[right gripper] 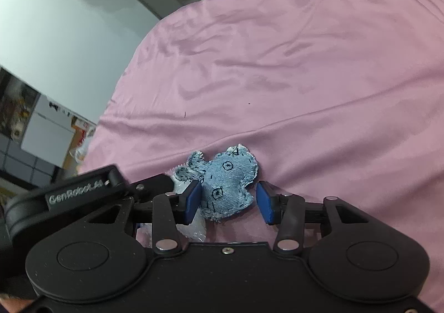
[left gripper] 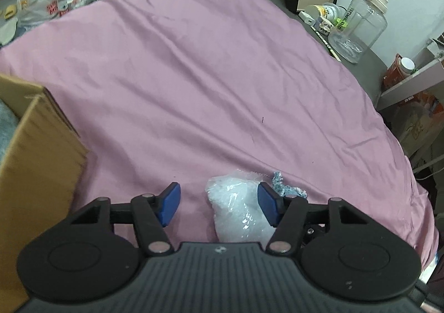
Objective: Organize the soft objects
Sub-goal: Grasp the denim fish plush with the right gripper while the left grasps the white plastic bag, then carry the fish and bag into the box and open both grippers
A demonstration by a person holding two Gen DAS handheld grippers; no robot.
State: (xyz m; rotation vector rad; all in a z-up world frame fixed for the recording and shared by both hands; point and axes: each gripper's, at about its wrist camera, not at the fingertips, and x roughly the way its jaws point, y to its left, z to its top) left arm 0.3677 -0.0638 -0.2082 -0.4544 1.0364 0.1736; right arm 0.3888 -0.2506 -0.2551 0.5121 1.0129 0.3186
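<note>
Left gripper (left gripper: 219,203): jaws wide, nothing clamped. A white soft bundle in clear plastic (left gripper: 238,210) lies between the blue pads (left gripper: 168,206), lower centre of the left wrist frame, closer to the right pad and possibly touching it; can't confirm contact.

Right gripper (right gripper: 228,202): jaws also wide, not gripping. The denim plush (right gripper: 227,184) sits between the pads, lower centre of the right wrist frame. Left pad (right gripper: 193,202) touches or overlaps its edge; right pad is just clear of it. The plush lies flat on the pink sheet (right gripper: 305,63), frayed ears pointing toward upper left.

The two items are adjacent: in the left view a frayed denim corner shows just right of the bundle; in the right view a bit of the plastic shows below the left pad, beside the left gripper's body.

Progress, my read: both grippers staged over targets, neither has closed. Two soft items left on the sheet; no others visible on it.

Containers: cardboard box (left gripper: 41,146) at the left edge of the left view, open top, side wall facing the camera. Something grey and soft-looking shows inside at the far left edge; can't identify it. Probably the drop target, so some sorting may already be done.

Off-sheet clutter: clear plastic jug (left gripper: 358,27) upper right, plastic bags (left gripper: 41,5) upper left. Not part of the job as far as I can tell.
</note>
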